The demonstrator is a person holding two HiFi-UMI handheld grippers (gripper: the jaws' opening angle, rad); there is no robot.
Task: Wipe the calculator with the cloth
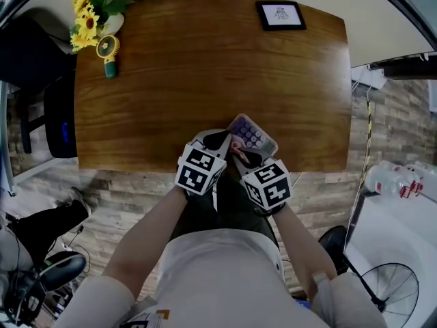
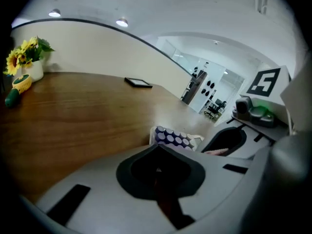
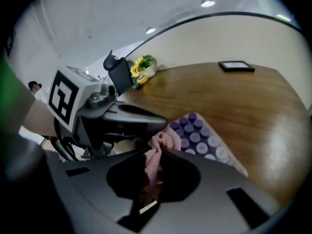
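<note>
A calculator [image 1: 252,135] with purple round keys lies at an angle by the near edge of the wooden table [image 1: 205,74]; it also shows in the left gripper view as the calculator [image 2: 174,137]. My left gripper [image 1: 222,141] is shut on its near left edge, and its jaws meet at the left gripper [image 2: 157,147] tip against the case. My right gripper [image 1: 244,154] is shut on a pink cloth [image 3: 158,145], which bunches up onto the keys of the calculator [image 3: 200,135]. The two grippers sit side by side, almost touching.
Sunflowers in a white vase [image 1: 89,19] and a green hand fan [image 1: 108,50] stand at the far left corner. A small black picture frame [image 1: 280,15] lies at the far right. Plastic bottles [image 1: 392,180] rest on a white surface to the right of the table.
</note>
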